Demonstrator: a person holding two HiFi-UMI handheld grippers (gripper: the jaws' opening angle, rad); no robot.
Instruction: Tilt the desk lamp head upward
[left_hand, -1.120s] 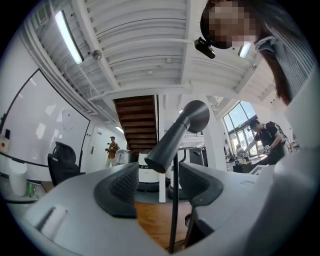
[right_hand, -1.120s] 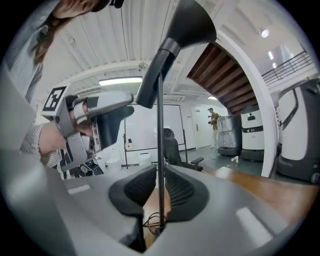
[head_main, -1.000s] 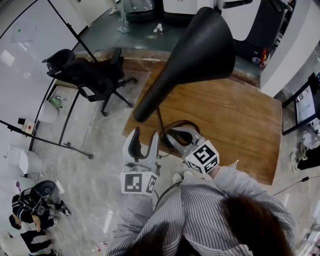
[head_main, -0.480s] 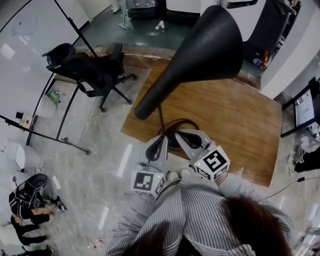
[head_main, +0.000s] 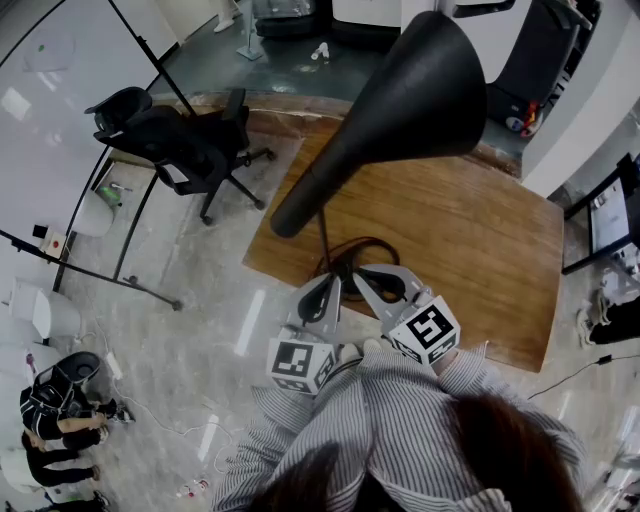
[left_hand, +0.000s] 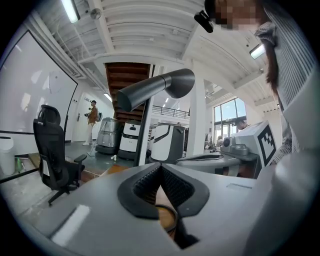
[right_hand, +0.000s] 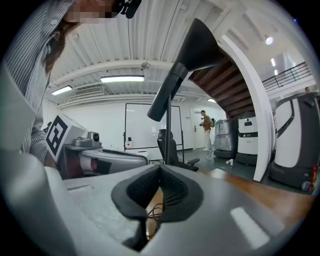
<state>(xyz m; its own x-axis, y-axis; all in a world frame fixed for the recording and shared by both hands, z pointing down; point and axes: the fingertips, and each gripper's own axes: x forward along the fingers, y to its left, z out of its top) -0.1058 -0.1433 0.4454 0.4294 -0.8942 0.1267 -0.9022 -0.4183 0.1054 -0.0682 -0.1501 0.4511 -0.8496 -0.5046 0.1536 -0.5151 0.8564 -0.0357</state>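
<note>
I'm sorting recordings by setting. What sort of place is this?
Probably an office or robotics lab: a black swivel office chair, a white wall whiteboard, and white robot-like machines parked beyond the brown wooden desk.

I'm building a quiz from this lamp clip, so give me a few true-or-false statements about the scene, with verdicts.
1. The left gripper grips the lamp head. False: its jaws have just been closing with nothing between them, and it sits low, apart from the lamp head.
2. The right gripper has its jaws together. True.
3. The lamp head is white. False: it is black.
4. A black office chair stands on the floor beside the wooden desk. True.
</note>
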